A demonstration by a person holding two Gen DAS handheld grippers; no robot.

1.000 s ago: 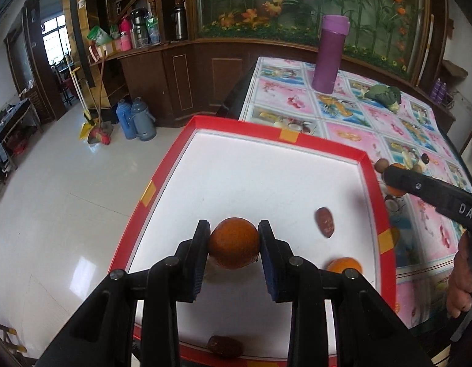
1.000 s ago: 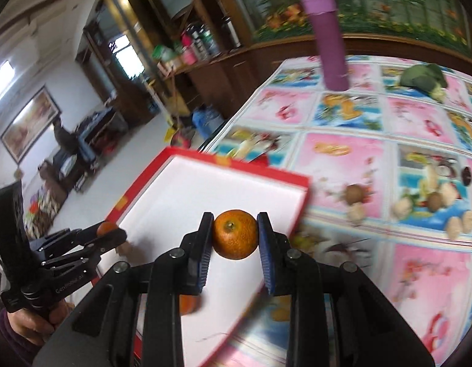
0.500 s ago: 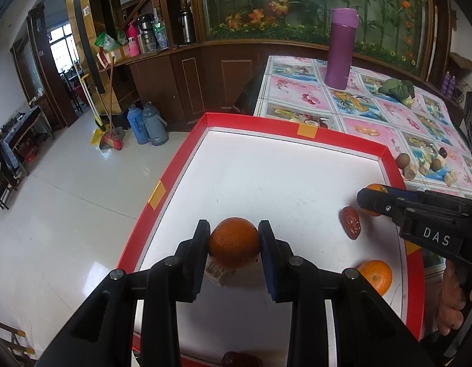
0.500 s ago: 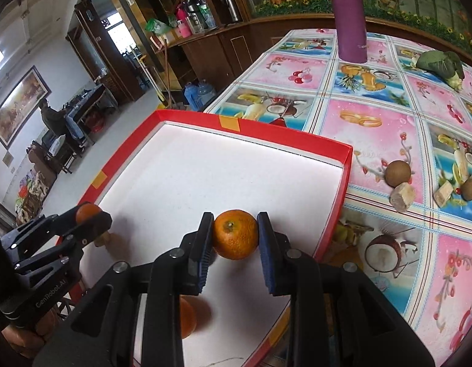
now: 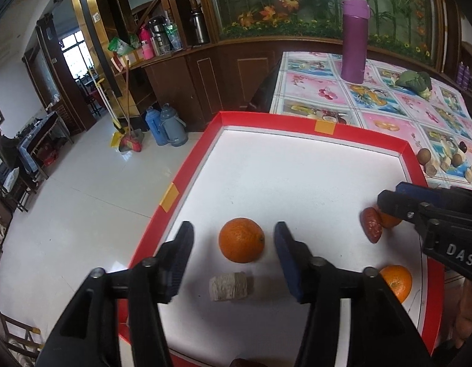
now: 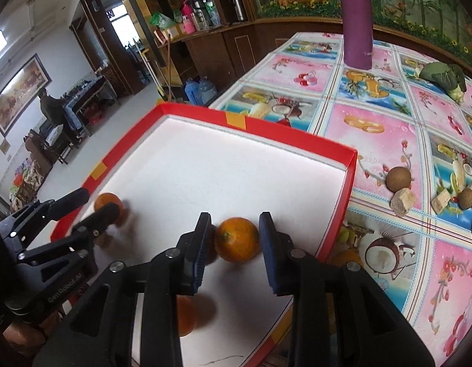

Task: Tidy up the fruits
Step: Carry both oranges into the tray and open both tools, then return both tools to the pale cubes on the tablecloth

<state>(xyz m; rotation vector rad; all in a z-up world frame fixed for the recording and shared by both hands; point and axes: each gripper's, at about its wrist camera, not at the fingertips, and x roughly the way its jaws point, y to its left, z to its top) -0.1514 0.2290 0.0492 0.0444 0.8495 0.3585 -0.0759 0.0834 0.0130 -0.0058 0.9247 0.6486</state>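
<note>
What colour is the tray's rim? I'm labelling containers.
Red, with small orange tape patches, around a white floor. The red-rimmed tray shows best in the left wrist view.

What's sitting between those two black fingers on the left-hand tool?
An orange, resting on the white floor of the red tray, with clear gaps to both fingers. The left wrist view shows this.

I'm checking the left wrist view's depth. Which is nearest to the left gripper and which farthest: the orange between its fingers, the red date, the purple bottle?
From the left gripper:
1. The orange, on the tray floor between the open fingers.
2. The red date, to the right, near the tray's right wall.
3. The purple bottle, far back on the tablecloth, beyond the tray.
</note>
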